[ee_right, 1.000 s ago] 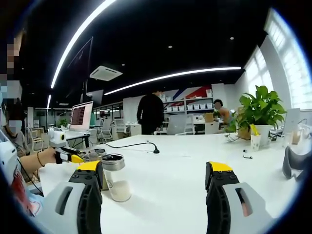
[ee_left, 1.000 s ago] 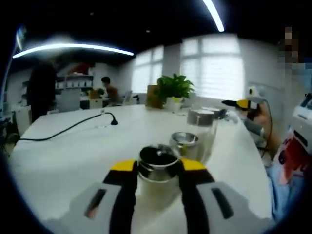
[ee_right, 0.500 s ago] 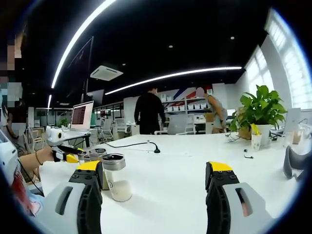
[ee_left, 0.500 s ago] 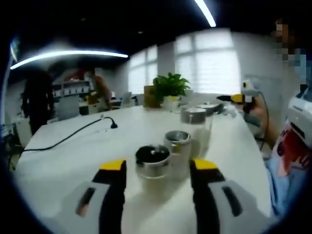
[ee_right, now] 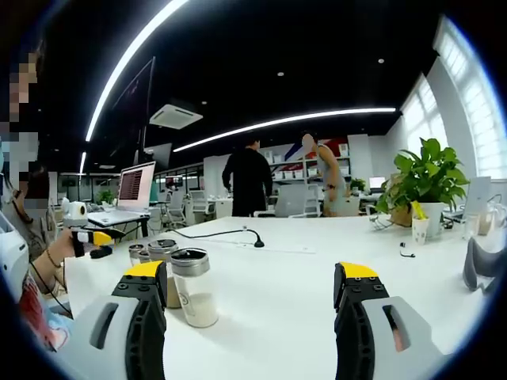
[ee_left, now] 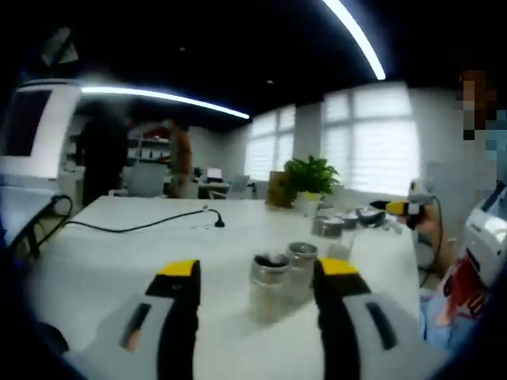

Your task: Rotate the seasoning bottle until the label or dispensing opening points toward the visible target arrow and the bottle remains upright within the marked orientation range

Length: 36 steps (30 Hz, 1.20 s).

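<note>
**Both tongs open above the tabletop, seasoning bottle standing free**

Left gripper view: the left tongs (ee_left: 257, 273) rise from the bottom of the frame with jaws spread wide and nothing between the yellow-tipped fingers (ee_left: 179, 269). The seasoning bottle (ee_left: 270, 285), a clear jar with a metal cap and pale contents, stands upright on the white tabletop (ee_left: 119, 261) at lower centre, in line with the gap between the jaws but beyond the tips, touching neither. A second jar (ee_left: 301, 265) stands just beside it to the right, and further jars (ee_left: 331, 229) stand near the right edge of the tabletop. A black cable (ee_left: 142, 226) runs across the tabletop at centre left. A potted plant (ee_left: 310, 180) stands at centre right. The picture is blurred; no arrow mark can be made out.

Right gripper view: the right tongs (ee_right: 252, 285) are likewise wide open and hold nothing. The seasoning bottle (ee_right: 192, 286) stands at lower left, just right of the left finger (ee_right: 144, 273); whether it touches cannot be told. The left tongs (ee_right: 91, 237) appear at the left edge of the frame. Two people (ee_right: 249, 182) stand in the background at centre.
</note>
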Motion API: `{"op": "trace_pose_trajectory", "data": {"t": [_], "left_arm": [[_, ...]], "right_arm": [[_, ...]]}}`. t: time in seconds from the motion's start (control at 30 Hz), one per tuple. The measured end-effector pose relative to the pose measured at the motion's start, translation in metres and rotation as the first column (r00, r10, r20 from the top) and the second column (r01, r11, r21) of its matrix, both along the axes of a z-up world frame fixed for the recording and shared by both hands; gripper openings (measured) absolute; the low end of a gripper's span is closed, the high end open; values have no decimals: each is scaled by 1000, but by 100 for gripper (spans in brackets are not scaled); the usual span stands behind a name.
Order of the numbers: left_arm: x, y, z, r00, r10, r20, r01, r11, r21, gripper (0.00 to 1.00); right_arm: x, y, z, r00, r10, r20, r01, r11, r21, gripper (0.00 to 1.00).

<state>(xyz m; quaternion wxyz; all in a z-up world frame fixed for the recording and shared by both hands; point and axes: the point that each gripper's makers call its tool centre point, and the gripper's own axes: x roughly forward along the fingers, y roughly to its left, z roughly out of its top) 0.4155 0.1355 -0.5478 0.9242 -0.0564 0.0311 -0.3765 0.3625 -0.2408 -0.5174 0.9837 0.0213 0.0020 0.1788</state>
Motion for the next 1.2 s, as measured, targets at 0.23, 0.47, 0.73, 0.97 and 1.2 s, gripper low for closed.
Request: {"op": "trace_pose_trajectory", "data": {"t": [0.23, 0.47, 0.73, 0.97, 1.2], "left_arm": [[-9, -4, 12, 999, 16, 45, -17, 1000, 14, 63], [-15, -10, 18, 998, 23, 56, -24, 999, 25, 63], [-22, -22, 2, 1000, -6, 23, 5, 998, 69, 63], [-25, -25, -19, 999, -23, -25, 25, 996, 83, 63], [-30, -28, -31, 997, -47, -61, 52, 996, 78, 63]], "right_arm": [[-2, 0, 9, 999, -12, 30, 12, 1000, 14, 90], [-2, 1, 7, 1000, -9, 21, 9, 1000, 6, 90], [0, 8, -6, 1000, 14, -26, -14, 1000, -8, 90], [3, 23, -10, 999, 32, -34, -32, 999, -10, 91], [5, 65, -37, 985, 125, -119, -131, 990, -45, 93]]}}
